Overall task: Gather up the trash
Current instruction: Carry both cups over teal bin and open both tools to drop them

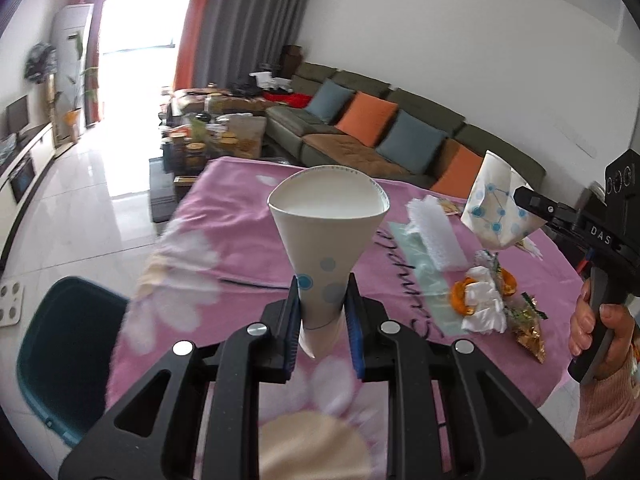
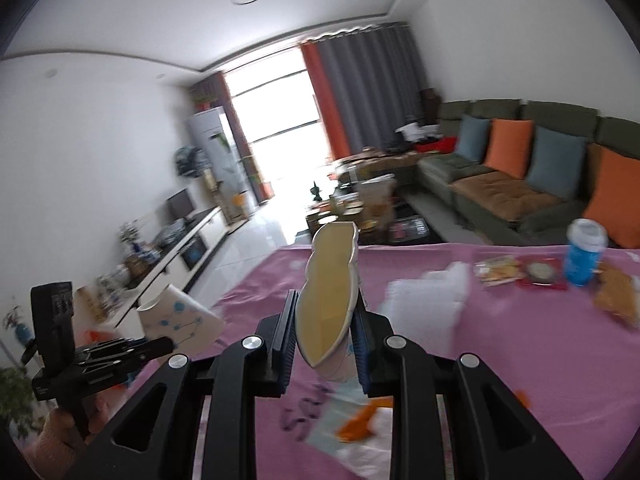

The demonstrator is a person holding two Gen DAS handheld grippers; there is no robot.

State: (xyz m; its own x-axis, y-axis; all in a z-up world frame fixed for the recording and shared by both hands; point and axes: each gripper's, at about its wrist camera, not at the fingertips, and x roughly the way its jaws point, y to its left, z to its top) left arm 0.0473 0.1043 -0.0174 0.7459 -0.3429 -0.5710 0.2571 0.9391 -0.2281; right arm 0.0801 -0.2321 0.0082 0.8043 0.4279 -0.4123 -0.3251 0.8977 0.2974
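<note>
My left gripper (image 1: 322, 300) is shut on a white paper cup with blue dots (image 1: 328, 232), squeezed at its base and held above the pink tablecloth (image 1: 224, 248). My right gripper (image 2: 324, 328) is shut on a second, flattened paper cup (image 2: 330, 296), also lifted above the cloth; this cup and gripper show at the right of the left wrist view (image 1: 496, 212). The left gripper with its cup shows at the lower left of the right wrist view (image 2: 180, 320). Loose trash lies on the cloth: white tissue with orange peel (image 1: 476, 300), a gold wrapper (image 1: 528, 328), white foam (image 1: 436, 236).
A teal bin (image 1: 60, 352) stands on the floor left of the table. A blue cup (image 2: 584, 252) and snack packets (image 2: 500, 268) sit at the table's far right. A sofa with cushions (image 1: 360, 128) and a cluttered coffee table (image 1: 208, 136) lie beyond.
</note>
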